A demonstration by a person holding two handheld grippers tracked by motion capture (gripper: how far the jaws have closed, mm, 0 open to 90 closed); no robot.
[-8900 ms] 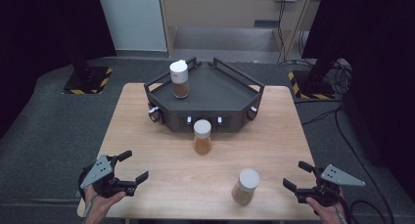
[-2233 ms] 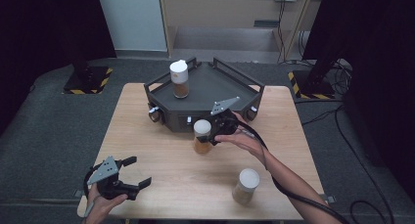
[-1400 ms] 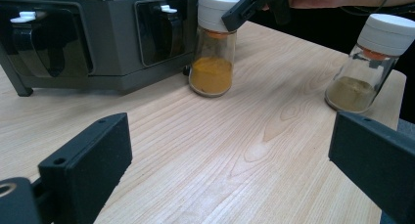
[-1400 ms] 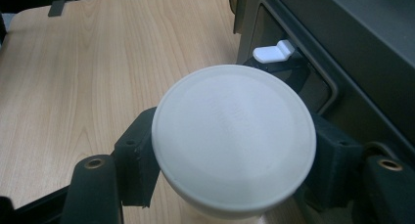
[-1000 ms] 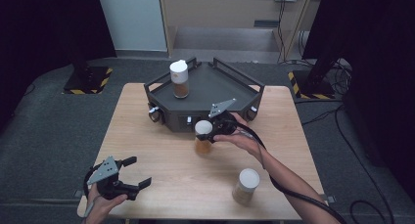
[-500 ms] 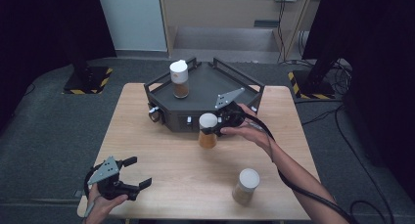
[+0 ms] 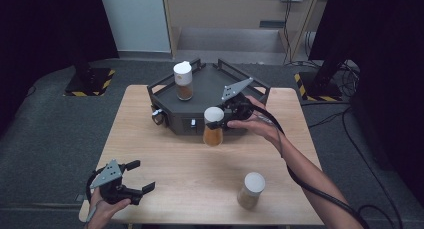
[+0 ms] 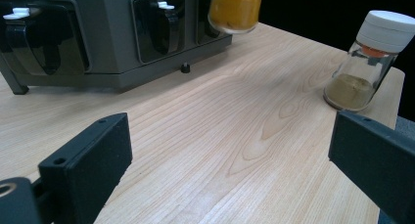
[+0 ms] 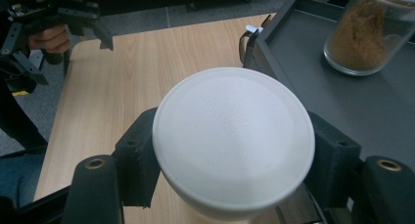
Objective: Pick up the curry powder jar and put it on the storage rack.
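My right gripper [image 7: 220, 115] is shut on the white lid [image 9: 232, 136] of a glass jar of orange powder [image 7: 213, 127], which hangs clear of the table just in front of the dark tray stand [image 7: 210, 84]. From the left gripper view the same jar [image 8: 235, 10] floats above the wood. A second jar with brown powder [image 7: 183, 80] stands upright on the tray's left part [image 9: 364, 33]. A third white-lidded jar [image 7: 251, 190] stands on the table at the front right [image 8: 367, 62]. My left gripper [image 7: 143, 176] rests open at the front left corner, holding nothing [image 8: 230, 160].
The wooden table [image 7: 165, 154] has bare room between the left gripper and the third jar. The tray has a raised rim [image 9: 274, 48] and front latches [image 8: 166, 23]. Dark floor, cables and black stands surround the table.
My right gripper has lifted the orange-powder jar off the table and carried it a little right, toward the tray's front. The left gripper has stayed where it was.
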